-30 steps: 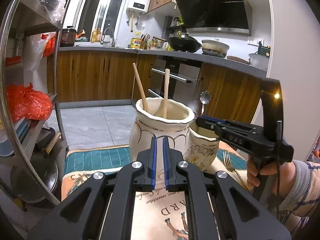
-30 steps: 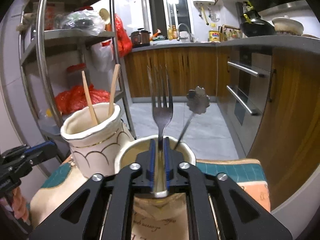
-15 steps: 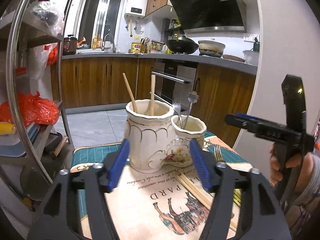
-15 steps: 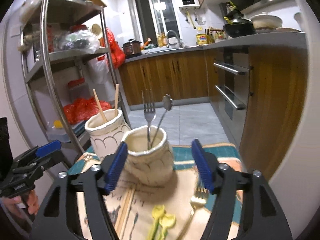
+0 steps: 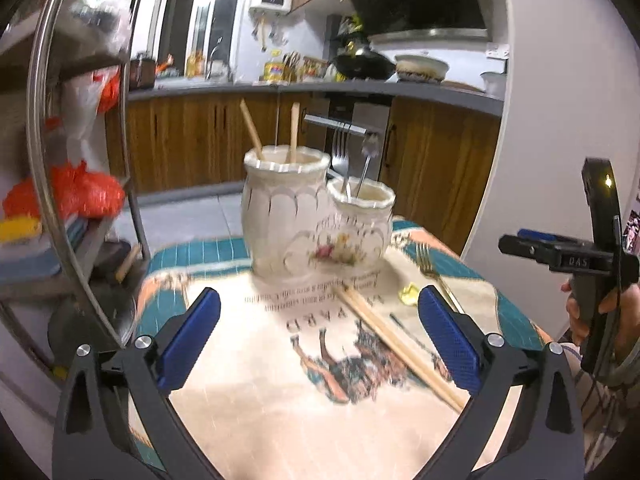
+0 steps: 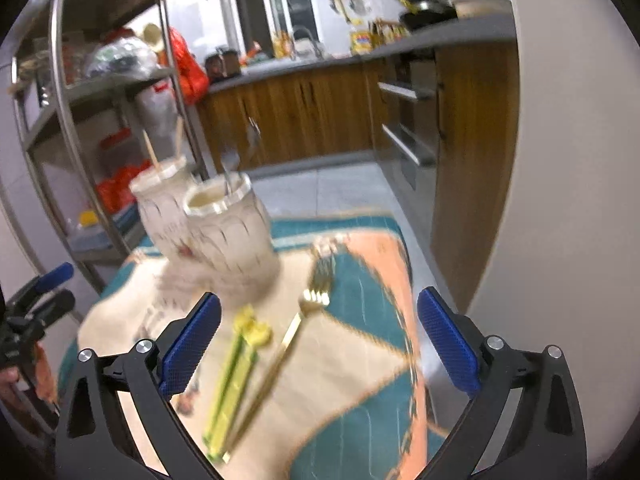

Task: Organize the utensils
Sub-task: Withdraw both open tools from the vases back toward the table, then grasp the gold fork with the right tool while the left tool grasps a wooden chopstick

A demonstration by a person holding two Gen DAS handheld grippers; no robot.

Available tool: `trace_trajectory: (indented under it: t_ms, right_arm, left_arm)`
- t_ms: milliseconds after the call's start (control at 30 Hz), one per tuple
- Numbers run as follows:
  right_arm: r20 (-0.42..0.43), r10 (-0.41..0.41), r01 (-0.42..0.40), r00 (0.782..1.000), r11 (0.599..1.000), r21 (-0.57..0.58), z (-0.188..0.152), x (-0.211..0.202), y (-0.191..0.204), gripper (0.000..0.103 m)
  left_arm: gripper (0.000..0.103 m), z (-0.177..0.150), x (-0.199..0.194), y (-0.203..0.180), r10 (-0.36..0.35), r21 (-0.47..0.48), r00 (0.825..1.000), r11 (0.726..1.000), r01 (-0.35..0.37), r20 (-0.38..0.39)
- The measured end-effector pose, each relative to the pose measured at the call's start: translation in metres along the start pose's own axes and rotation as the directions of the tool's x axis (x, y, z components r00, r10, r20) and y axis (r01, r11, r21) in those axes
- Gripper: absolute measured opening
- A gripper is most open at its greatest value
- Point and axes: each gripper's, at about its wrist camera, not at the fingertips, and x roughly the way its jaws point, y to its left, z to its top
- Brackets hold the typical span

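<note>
A tall cream jar holds two wooden chopsticks. The smaller jar beside it holds a silver fork and a spoon. On the printed cloth lie a pair of chopsticks, a gold fork and two yellow-green utensils. My left gripper hangs over the cloth short of the jars, its jaws opening with nothing between them. My right gripper is above the gold fork and the yellow-green utensils, its jaws also opening and holding nothing.
A steel shelf rack with red bags stands close on the left of the table. A white wall rises on the right. The cloth's far edge drops to the kitchen floor, with wooden cabinets beyond.
Both grippers went from shut to wide open and drew back from the jars. The right one let go of the silver fork, which now stands in the smaller jar.
</note>
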Motion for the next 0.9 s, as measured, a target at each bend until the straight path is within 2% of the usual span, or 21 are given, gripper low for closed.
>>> trace_trajectory:
  t_ms: [133,300,567,667,700,733,800,900]
  right_arm:
    - [-0.084,-0.029,0.031,0.996,0.999,0.016,-0.019,0.015,-0.003,0.098]
    - [-0.135,-0.037,0.039,0.99,0.999,0.009,-0.031,0.026,0.004,0.098]
    - [-0.169,-0.063,0.058,0.984,0.998,-0.035,-0.023,0.043,0.015,0.098]
    - [-0.195,-0.078,0.069,0.978,0.996,-0.052,-0.018,0.052,0.017,0.094]
    - [-0.203,-0.075,0.066,0.976,0.997,-0.051,-0.016,0.055,0.017,0.086]
    - [-0.21,-0.072,0.063,0.975,0.997,-0.049,-0.015,0.057,0.018,0.073]
    - [-0.244,-0.059,0.052,0.968,0.998,-0.037,-0.013,0.063,0.017,0.059]
    - [-0.287,-0.015,0.013,0.958,1.0,-0.01,-0.014,0.071,0.018,0.043]
  left_arm:
    - [0.097,-0.012,0.011,-0.001,0.03,-0.001,0.998,1.0,-0.03,-0.061]
    - [0.097,-0.025,0.024,-0.001,0.053,-0.001,0.991,0.999,-0.053,-0.12]
    - [0.097,-0.032,0.03,0.0,0.039,-0.004,0.99,0.999,-0.04,-0.139]
    - [0.097,-0.031,0.031,-0.002,0.033,-0.006,0.99,0.999,-0.035,-0.135]
    - [0.097,-0.032,0.031,-0.002,0.031,-0.007,0.99,0.999,-0.032,-0.135]
    - [0.097,-0.032,0.031,-0.002,0.029,-0.008,0.991,1.0,-0.03,-0.134]
    - [0.097,-0.032,0.031,-0.001,0.025,-0.01,0.991,1.0,-0.027,-0.133]
    - [0.097,-0.032,0.031,-0.001,0.024,-0.011,0.99,1.0,-0.025,-0.136]
